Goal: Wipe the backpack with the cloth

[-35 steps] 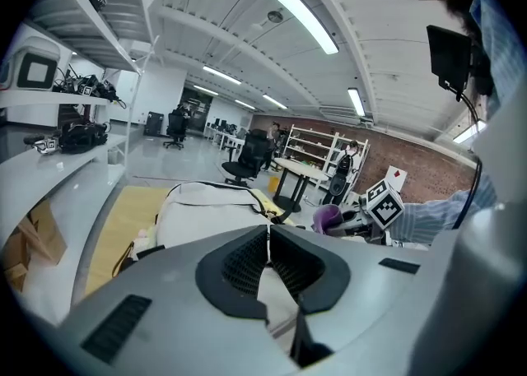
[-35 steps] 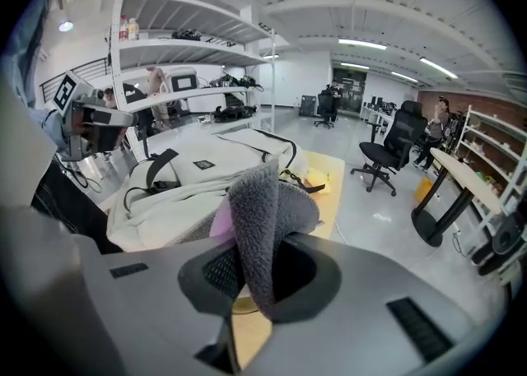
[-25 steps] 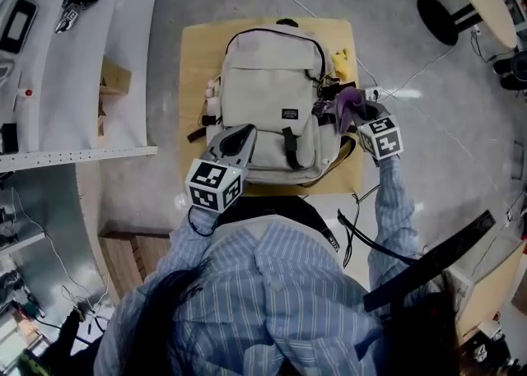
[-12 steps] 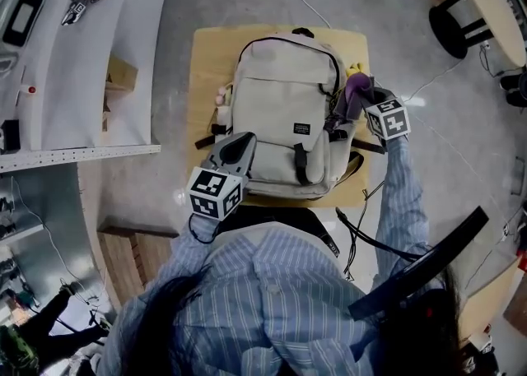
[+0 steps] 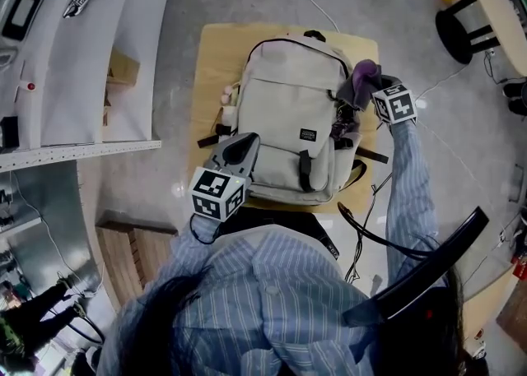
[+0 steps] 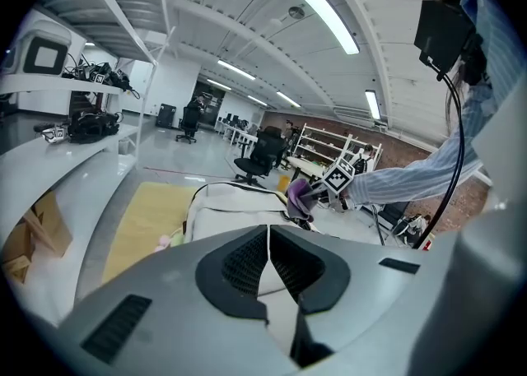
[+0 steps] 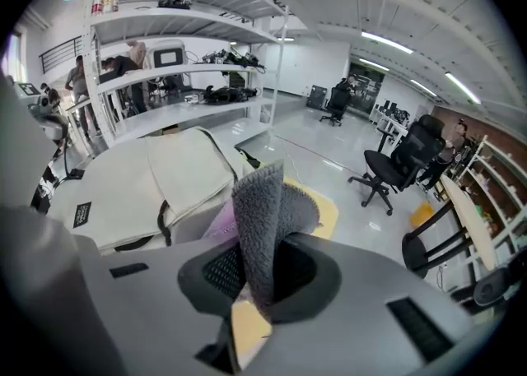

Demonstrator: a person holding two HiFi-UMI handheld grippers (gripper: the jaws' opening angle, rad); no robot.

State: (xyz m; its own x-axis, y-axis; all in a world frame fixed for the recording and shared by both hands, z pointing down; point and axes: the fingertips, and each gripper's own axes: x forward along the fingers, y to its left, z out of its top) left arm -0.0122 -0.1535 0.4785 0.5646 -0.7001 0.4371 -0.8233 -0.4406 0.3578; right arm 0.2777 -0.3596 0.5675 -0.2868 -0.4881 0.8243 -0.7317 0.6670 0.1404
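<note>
Right gripper [image 7: 262, 280] pinches the cloth [image 7: 265, 201], left gripper [image 6: 268, 241] closed empty. At the edge of the backpack [image 5: 288, 111], upper right of frame, the loose fold could perhaps snag straps [image 5: 305, 170].

Blue-white striped long-sleeve shirt [image 5: 272, 284], thin black cable [image 5: 360, 233]. Grey plastic left claw [image 5: 245, 141], right claw [image 7: 262, 271] same deal: black ribbed pads [image 6: 243, 263], black-white square-marker cubes [image 5: 216, 192].

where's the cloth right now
In the head view, the cloth is clamped in the right claw at the right of the picture, beside the top right corner of the backpack.
</note>
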